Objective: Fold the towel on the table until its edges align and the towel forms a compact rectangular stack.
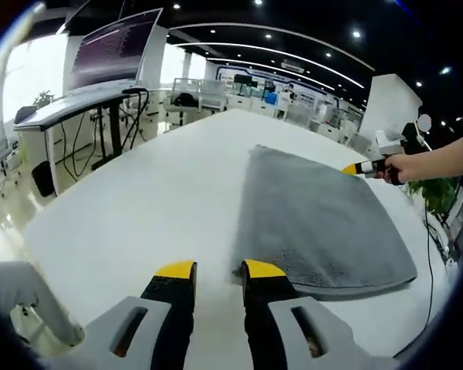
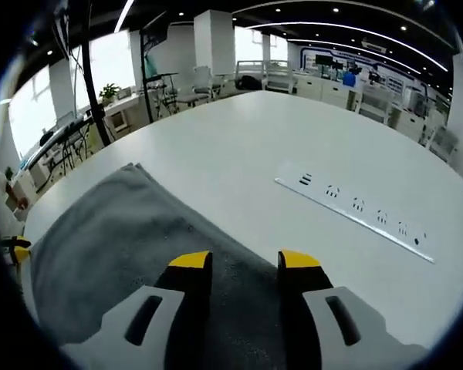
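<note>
In the left gripper view, the grey towel point(image 1: 316, 216) lies flat on the white surface point(image 1: 162, 193), right of centre. The left hand-held gripper point(image 1: 220, 270) is open at its near corner. The right hand-held gripper point(image 2: 243, 260) hangs open over the towel in the lower middle of its view.

The flat grey terry towel point(image 1: 320, 220) is spread on the broad white table point(image 1: 162, 193). On the same table, a long white socket strip point(image 2: 355, 210) is set apart from the towel, beyond its edge.
</note>
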Available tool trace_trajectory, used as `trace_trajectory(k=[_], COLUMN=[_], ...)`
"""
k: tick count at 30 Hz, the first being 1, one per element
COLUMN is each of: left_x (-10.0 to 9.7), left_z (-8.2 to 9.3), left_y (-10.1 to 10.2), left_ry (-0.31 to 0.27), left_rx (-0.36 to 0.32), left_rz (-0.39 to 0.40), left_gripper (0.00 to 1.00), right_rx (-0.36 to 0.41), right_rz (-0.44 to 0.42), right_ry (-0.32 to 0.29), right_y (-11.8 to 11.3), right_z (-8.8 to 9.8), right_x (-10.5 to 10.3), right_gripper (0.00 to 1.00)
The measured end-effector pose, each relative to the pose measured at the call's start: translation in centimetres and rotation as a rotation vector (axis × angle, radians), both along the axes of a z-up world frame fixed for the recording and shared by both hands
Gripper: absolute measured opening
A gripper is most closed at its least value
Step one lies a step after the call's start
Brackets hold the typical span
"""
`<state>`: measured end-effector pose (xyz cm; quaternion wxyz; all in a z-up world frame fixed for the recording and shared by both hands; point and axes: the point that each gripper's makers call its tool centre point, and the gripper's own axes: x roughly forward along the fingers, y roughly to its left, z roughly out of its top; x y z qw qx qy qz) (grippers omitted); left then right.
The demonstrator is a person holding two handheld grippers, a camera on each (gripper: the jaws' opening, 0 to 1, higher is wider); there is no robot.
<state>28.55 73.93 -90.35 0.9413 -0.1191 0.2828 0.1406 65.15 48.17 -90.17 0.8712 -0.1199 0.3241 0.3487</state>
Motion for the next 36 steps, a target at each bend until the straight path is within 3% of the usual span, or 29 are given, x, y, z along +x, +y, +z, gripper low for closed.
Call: trace_trajectory(k=[18, 22, 27, 33, 35, 36], left_x=[1.1, 1.1, 1.2, 1.5, 1.7, 2.0], left_z=[-0.3, -0.5, -0.6, -0.8, -0.9, -0.9], left_y=[-1.6, -1.5, -1.5, -1.6, -1.8, -2.1], left_ry=[0.046, 0.053, 0.054, 0.071, 0.078, 0.076], left_rx=[0.066, 0.074, 0.088, 0.089, 0.091, 0.09], left_rz=[-0.111, -0.125, -0.148, -0.183, -0.207, -0.225], left_gripper=[0.23, 0.23, 0.23, 0.22, 0.22, 0.22], right_rx=[-0.075, -0.054, 0.034, 0.177, 0.161, 0.096], right_rz=[-0.135, -0.153, -0.195, -0.319, -0.298, -0.266], right_ry=[0.019, 0.029, 0.073, 0.131, 0.122, 0.098], right_y=[-5.5, -6.0, -6.2, -6.7, -7.2, -7.9], right_z=[-1.2, -1.2, -1.5, -1.3, -1.2, -1.3], right_x=[-0.2, -0.3, -0.7, -0.6, -0.6, -0.8], right_gripper=[0.32, 0.22, 0.08, 0.06, 0.07, 0.07])
